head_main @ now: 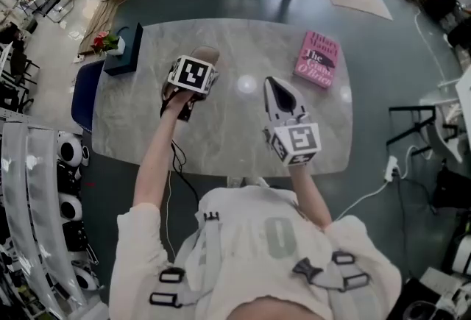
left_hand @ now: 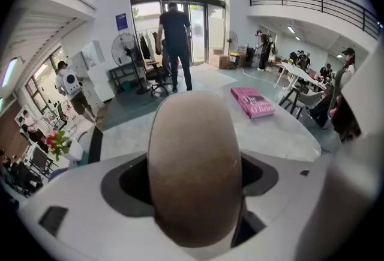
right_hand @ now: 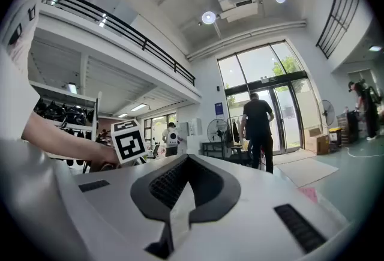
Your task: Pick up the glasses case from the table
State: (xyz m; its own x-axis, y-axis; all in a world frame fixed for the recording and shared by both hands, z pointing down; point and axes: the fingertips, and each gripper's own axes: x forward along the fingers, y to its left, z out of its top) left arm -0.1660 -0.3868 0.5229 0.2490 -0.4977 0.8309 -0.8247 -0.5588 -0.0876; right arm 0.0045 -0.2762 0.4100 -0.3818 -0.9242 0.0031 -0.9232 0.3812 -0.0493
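Note:
The glasses case (head_main: 207, 56) is a tan, rounded oval, and my left gripper (head_main: 193, 77) is shut on it over the table's far left part. In the left gripper view the case (left_hand: 195, 164) fills the middle, wedged between the white jaws of the left gripper (left_hand: 193, 134), with the table showing beyond it. My right gripper (head_main: 277, 90) hovers over the table's middle right with its jaws shut together on nothing. In the right gripper view the right gripper (right_hand: 187, 185) has its dark pads meeting along one seam.
A pink book (head_main: 317, 59) lies at the far right of the marble table (head_main: 221, 131), seen too as the pink book (left_hand: 253, 102). A dark box (head_main: 123, 48) with flowers stands at the far left corner. A blue chair (head_main: 85, 94) sits beside the left edge. People stand beyond the table.

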